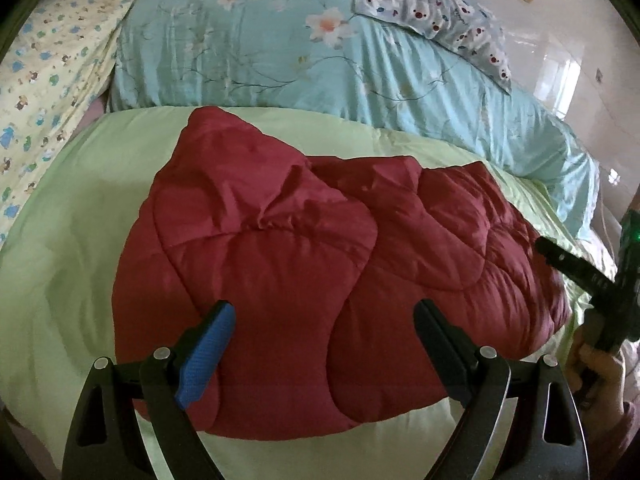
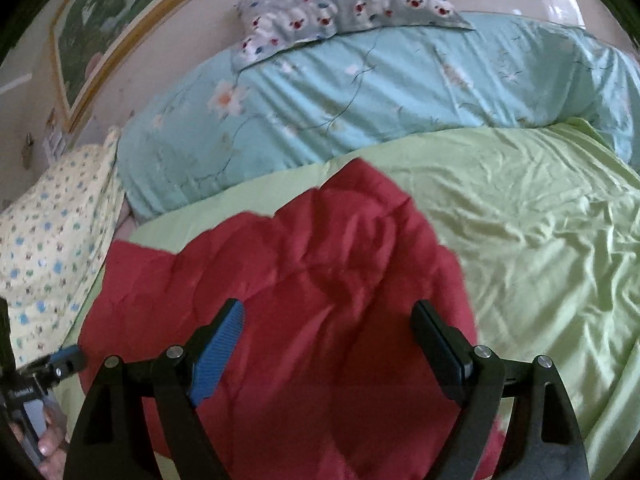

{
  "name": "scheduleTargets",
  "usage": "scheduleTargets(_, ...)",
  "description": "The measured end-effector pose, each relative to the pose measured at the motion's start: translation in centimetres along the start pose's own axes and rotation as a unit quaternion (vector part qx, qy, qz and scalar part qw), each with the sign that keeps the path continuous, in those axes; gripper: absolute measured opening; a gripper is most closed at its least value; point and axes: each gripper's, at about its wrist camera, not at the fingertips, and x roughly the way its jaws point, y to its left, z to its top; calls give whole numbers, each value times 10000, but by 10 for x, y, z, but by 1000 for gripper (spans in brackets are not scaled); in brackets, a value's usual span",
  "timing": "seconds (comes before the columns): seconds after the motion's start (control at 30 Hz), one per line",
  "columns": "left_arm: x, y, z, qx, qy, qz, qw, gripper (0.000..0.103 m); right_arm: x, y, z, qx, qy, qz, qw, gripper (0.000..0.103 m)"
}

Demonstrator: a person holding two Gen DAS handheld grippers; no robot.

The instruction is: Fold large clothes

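Note:
A dark red quilted padded garment (image 1: 304,264) lies folded into a bundle on the light green bed cover (image 1: 60,264). My left gripper (image 1: 324,312) is open and empty, its fingers spread just above the garment's near edge. My right gripper (image 2: 328,312) is open and empty too, hovering over the right part of the same garment (image 2: 304,292). In the left wrist view the right gripper (image 1: 560,256) shows at the far right, by the garment's right end. In the right wrist view the left gripper (image 2: 64,360) shows at the far left edge.
A rolled light blue floral quilt (image 1: 280,60) lies along the back of the bed. A yellow patterned pillow (image 1: 48,96) is at the left and a grey dotted pillow (image 1: 436,8) at the back. A framed picture (image 2: 120,32) hangs on the wall.

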Motion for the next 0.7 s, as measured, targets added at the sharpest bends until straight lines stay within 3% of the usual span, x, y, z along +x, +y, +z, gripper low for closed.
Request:
scheduleTargets(0.4,32,23,-11,-35,141,416,9990,92,11,48,-27,-873,427,-244,9950,88)
scheduleTargets(0.7,67,31,9,-196,314,621,9974,93,43,50,-21,-1007,1051,-600,9875,89)
